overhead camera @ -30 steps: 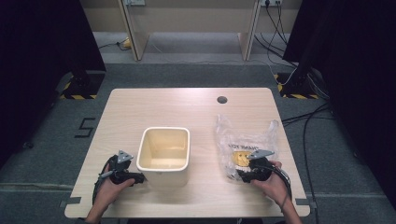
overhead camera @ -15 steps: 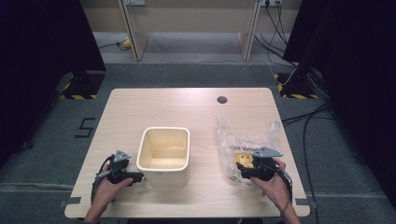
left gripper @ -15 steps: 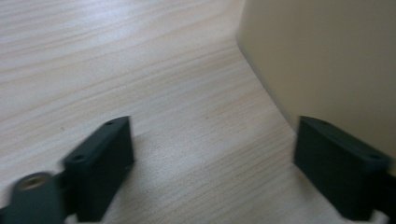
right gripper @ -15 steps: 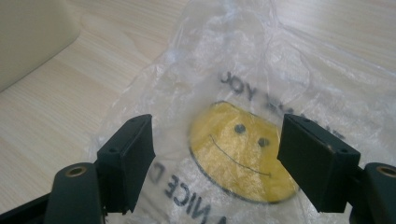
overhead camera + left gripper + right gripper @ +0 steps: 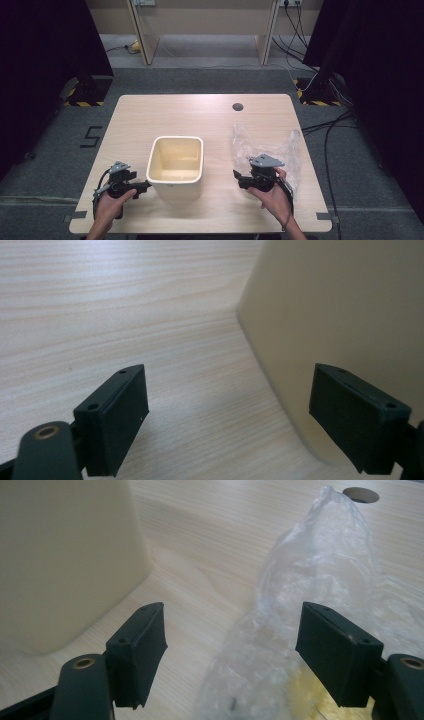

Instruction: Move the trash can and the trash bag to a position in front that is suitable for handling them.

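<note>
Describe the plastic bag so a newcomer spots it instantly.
On the light wooden table, look right of the cream bin. The clear crinkled plastic bag lies there at the right gripper. It is the only see-through, rumpled thing there.

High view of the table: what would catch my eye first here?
A cream tub stands empty near the table's front edge, with a crumpled clear plastic bag to its right. A person's hands hold the left gripper and right gripper, both open, flanking the tub.
</note>
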Available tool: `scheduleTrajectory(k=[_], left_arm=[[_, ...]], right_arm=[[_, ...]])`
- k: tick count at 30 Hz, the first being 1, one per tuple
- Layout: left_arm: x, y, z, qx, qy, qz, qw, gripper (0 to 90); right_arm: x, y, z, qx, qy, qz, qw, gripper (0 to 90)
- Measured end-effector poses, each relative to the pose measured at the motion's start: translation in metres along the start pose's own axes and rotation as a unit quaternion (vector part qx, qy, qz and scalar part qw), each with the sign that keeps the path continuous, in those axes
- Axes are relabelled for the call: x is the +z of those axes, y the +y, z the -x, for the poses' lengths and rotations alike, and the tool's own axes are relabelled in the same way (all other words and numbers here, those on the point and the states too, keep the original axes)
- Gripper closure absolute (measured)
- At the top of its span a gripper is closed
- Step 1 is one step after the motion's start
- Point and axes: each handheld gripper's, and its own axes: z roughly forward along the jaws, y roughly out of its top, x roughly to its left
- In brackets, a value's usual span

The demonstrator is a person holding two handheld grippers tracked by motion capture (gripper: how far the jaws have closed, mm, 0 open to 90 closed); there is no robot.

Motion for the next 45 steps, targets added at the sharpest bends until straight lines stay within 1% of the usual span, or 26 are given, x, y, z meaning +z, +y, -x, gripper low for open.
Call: scheduleTrajectory(k=[2, 5, 6, 8, 9, 11, 16, 17, 18, 19, 20, 22, 24, 27, 30, 32, 35, 37, 38, 40, 45], left_arm=[[-0.002, 0.0, 0.002, -0.002, 0.0, 0.004, 1.0, 15.3], [-0.003, 0.001, 0.007, 0.001, -0.001, 0.007, 1.0, 15.6], [-0.004, 0.001, 0.008, 0.004, 0.002, 0.009, 1.0, 16.7], [-0.004, 0.001, 0.008, 0.002, 0.001, 0.012, 0.9999, 16.7], [-0.004, 0.001, 0.008, 0.0, 0.0, 0.012, 0.9999, 16.7], [-0.004, 0.001, 0.009, 0.002, 0.003, 0.011, 0.9999, 16.7], [-0.003, 0.002, 0.014, 0.005, 0.004, 0.007, 1.0, 16.8], [-0.002, 0.002, 0.015, 0.008, 0.005, 0.008, 0.9999, 17.2], [-0.002, 0.002, 0.016, 0.01, 0.006, 0.007, 0.9999, 18.6], [-0.002, 0.002, 0.016, 0.01, 0.004, 0.007, 0.9999, 18.9], [-0.001, 0.002, 0.017, 0.008, 0.0, 0.006, 0.9999, 18.8], [0.001, 0.002, 0.019, 0.009, 0.0, 0.005, 0.9999, 18.8], [0.003, 0.004, 0.021, 0.016, 0.006, 0.005, 0.9998, 18.9], [0.007, 0.008, 0.023, 0.017, 0.01, 0.007, 0.9998, 18.9], [0.012, 0.012, 0.027, 0.02, 0.013, 0.007, 0.9997, 19.3], [0.015, 0.014, 0.029, 0.022, 0.013, 0.004, 0.9996, 19.7], [0.021, 0.02, 0.035, 0.027, 0.017, 0.004, 0.9995, 21.0], [0.025, 0.024, 0.038, 0.033, 0.02, 0.004, 0.9993, 23.1], [0.028, 0.027, 0.039, 0.035, 0.021, 0.003, 0.9992, 23.8], [0.034, 0.032, 0.04, 0.032, 0.02, 0.002, 0.9993, 24.2], [0.048, 0.043, 0.043, 0.027, 0.018, 0.003, 0.9995, 24.5]], right_arm=[[0.005, 0.003, -0.005, 0.001, 0.005, 0.001, 1.0, 27.6], [0.014, 0.009, -0.015, -0.001, 0.015, 0.002, 0.9999, 27.9], [0.017, 0.011, -0.019, -0.003, 0.019, 0.001, 0.9998, 28.1], [0.024, 0.015, -0.025, -0.001, 0.027, 0.0, 0.9996, 28.1], [0.028, 0.016, -0.028, 0.0, 0.03, -0.001, 0.9996, 28.1], [0.035, 0.019, -0.036, -0.001, 0.035, -0.003, 0.9994, 28.1], [0.048, 0.026, -0.055, -0.01, 0.054, -0.002, 0.9985, 28.2], [0.049, 0.027, -0.057, -0.01, 0.056, -0.003, 0.9984, 30.1], [0.05, 0.027, -0.058, -0.013, 0.05, -0.004, 0.9987, 30.5], [0.051, 0.027, -0.058, -0.013, 0.047, -0.003, 0.9988, 30.4], [0.051, 0.027, -0.057, -0.008, 0.047, -0.003, 0.9989, 30.4], [0.051, 0.027, -0.054, 0.002, 0.048, -0.004, 0.9989, 30.3], [0.05, 0.027, -0.052, 0.0, 0.044, -0.006, 0.999, 30.3], [0.049, 0.026, -0.05, -0.002, 0.042, -0.01, 0.9991, 30.3], [0.049, 0.027, -0.047, 0.0, 0.035, -0.011, 0.9993, 30.4], [0.049, 0.028, -0.043, -0.002, 0.03, -0.011, 0.9995, 30.5], [0.05, 0.03, -0.035, 0.002, 0.025, -0.014, 0.9996, 31.0], [0.051, 0.031, -0.03, 0.005, 0.024, -0.014, 0.9996, 31.9], [0.051, 0.031, -0.027, 0.003, 0.024, -0.013, 0.9996, 31.9], [0.052, 0.033, -0.021, -0.001, 0.02, -0.012, 0.9997, 31.9], [0.054, 0.035, -0.008, 0.002, 0.012, -0.012, 0.9999, 32.0]])
